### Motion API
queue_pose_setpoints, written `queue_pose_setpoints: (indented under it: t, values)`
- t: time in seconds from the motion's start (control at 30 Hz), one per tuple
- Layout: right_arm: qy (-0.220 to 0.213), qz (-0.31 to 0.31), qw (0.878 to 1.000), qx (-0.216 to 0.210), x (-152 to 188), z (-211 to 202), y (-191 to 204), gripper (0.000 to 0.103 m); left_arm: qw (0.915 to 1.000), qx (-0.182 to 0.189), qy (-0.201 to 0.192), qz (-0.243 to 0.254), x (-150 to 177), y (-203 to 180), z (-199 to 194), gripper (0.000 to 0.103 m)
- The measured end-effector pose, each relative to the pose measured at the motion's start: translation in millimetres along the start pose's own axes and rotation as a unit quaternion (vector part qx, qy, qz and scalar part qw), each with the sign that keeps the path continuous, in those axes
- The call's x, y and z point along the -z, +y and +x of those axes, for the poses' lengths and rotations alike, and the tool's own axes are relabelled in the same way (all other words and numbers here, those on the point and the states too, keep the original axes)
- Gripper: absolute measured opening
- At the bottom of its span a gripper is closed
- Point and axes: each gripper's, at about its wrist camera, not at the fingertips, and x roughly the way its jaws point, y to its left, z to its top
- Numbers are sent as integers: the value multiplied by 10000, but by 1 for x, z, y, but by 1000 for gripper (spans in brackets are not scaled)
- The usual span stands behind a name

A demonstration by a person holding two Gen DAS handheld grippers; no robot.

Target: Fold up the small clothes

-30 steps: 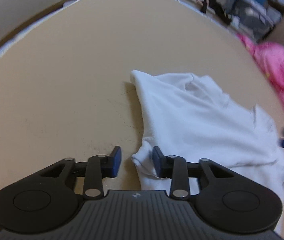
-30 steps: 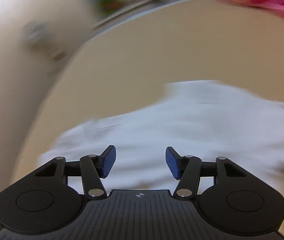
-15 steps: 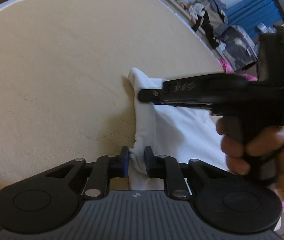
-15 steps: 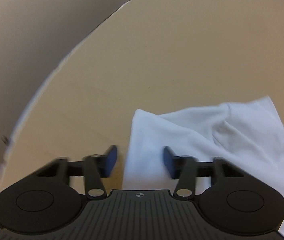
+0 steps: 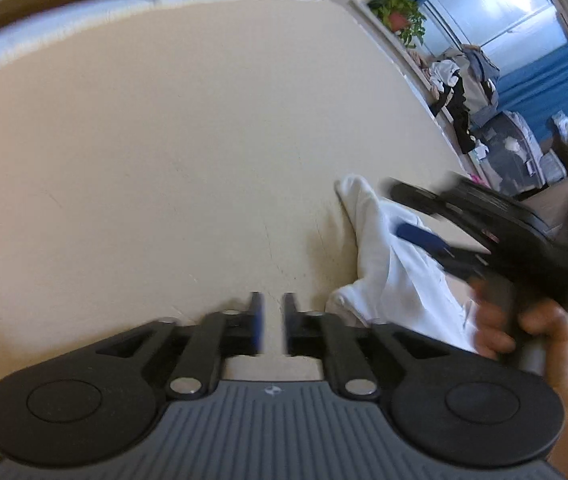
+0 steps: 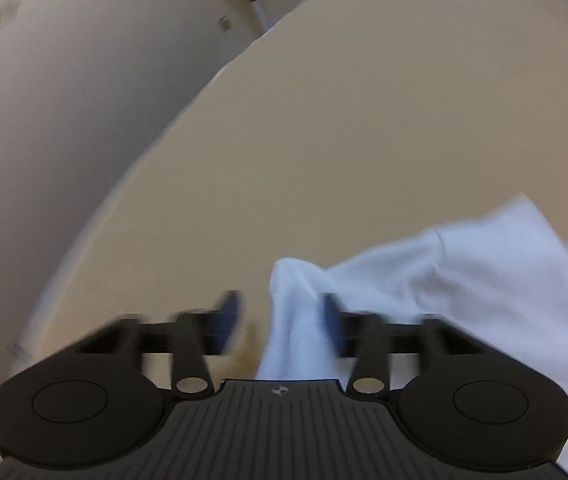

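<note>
A small white garment point(image 5: 388, 276) lies crumpled on the beige bed surface point(image 5: 163, 160), at the right of the left wrist view. My left gripper point(image 5: 272, 326) sits just left of the garment, its jaws opening, with only bare surface between them. A person's hand point(image 5: 524, 332) holds my right gripper point(image 5: 404, 212) over the garment's far left edge. In the right wrist view the right gripper point(image 6: 279, 320) is opening too. A raised fold of the white garment point(image 6: 296, 300) stands between its fingers, and the pads are not pressing on it.
The bed surface point(image 6: 364, 140) stretches far ahead and to the left of both grippers. A pale wall point(image 6: 63, 120) runs along its far edge. Beyond the right side are a window with blue curtains point(image 5: 544, 76), a potted plant point(image 5: 400, 20) and piled clothes point(image 5: 456, 80).
The left gripper closed on the garment's near corner, then let it go and slid left off the cloth. The right gripper swung across to the garment's left edge, which now stands bunched between its fingers.
</note>
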Motion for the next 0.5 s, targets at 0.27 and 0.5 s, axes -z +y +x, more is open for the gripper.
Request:
queue_pose_setpoints:
  t: [0.27,0.5]
  values:
    - [-1013,199,9719,2116,77,-138,-127,67,9953,-536,-182,790,20,-50,-53,83]
    - [-1271,1287,9676,1764,131,-267,-178,66,9761,-1561,100,1511,102,-96,-104,84]
